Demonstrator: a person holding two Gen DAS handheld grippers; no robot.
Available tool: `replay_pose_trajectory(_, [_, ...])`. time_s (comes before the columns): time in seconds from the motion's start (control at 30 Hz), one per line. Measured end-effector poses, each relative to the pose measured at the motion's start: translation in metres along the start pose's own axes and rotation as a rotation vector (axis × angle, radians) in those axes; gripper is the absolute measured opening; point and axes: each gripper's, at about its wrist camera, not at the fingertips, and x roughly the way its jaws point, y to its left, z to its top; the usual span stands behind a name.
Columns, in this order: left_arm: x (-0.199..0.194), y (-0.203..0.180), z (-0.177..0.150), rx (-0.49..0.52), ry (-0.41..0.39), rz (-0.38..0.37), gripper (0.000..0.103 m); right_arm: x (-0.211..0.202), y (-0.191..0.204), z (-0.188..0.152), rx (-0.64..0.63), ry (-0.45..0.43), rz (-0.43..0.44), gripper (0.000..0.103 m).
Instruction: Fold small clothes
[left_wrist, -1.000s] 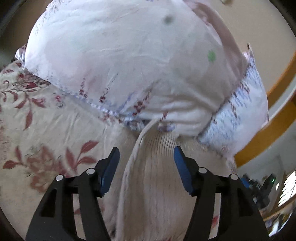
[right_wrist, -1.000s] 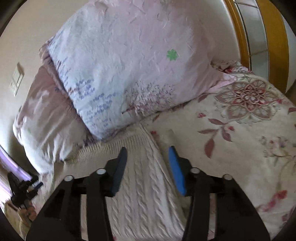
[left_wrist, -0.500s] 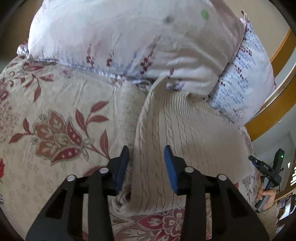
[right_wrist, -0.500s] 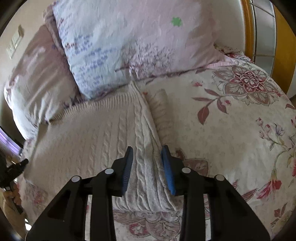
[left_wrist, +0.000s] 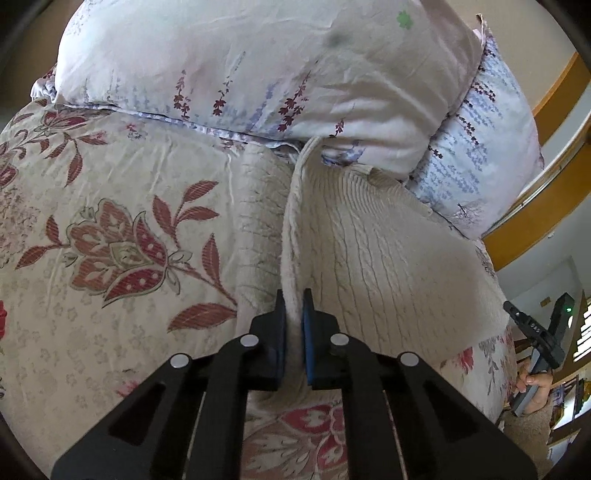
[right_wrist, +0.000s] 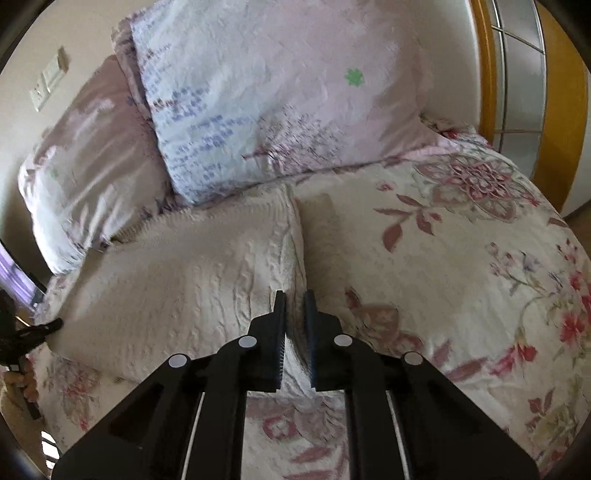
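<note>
Left wrist view: the left gripper (left_wrist: 293, 306) pinches the raised left edge of a cream cable-knit sweater (left_wrist: 388, 258) lying on the floral bedspread (left_wrist: 110, 229) — long axis running away from the camera, ribbed end touching the pillows (left_wrist: 258, 66). Right wrist view: the right gripper (right_wrist: 294, 308) is clamped on the sweater's (right_wrist: 192, 280) right edge; the garment extends lengthwise toward the pillows (right_wrist: 280, 92) — a folded sleeve (right_wrist: 325, 240) just beside it.

Floral bedspread (left_wrist: 110, 240), two pale floral pillows (right_wrist: 280, 103) leaning at its head, wooden frame (left_wrist: 546, 206), wall switch (right_wrist: 46, 85)
</note>
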Motion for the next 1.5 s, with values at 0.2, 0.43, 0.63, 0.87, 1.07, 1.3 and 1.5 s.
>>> replay_pose_trajectory(0.2, [0.004,0.007,-0.005,-0.006,0.01,0.003,0.008,0.025,-0.004,-0.01,-0.006,0.079,-0.094,0.01])
replay_pose_trajectory(0.43, [-0.006,0.002,-0.005,0.01,-0.015,0.007,0.022,0.021,0.009,-0.003,-0.028,0.072,-0.13,0.022])
replay_pose_trajectory(0.63, [-0.033,-0.032,-0.003,0.143,-0.191,0.081,0.047,0.017,0.058,0.006,-0.141,0.02,-0.03,0.043])
replay_pose_trajectory(0.87, [-0.001,-0.072,-0.007,0.295,-0.107,0.121,0.053,0.053,0.114,0.0,-0.276,0.075,0.016,0.043])
replay_pose_trajectory(1.07, [0.019,-0.057,-0.018,0.282,-0.036,0.155,0.05,0.068,0.12,-0.01,-0.329,0.106,-0.013,0.044])
replay_pose_trajectory(1.3, [-0.013,-0.028,0.005,0.097,-0.101,0.043,0.056,0.058,0.126,-0.002,-0.275,0.087,0.043,0.048])
replay_pose_trajectory(1.5, [-0.004,0.019,0.032,-0.142,-0.063,-0.02,0.058,0.064,0.151,0.0,-0.314,0.09,0.074,0.058])
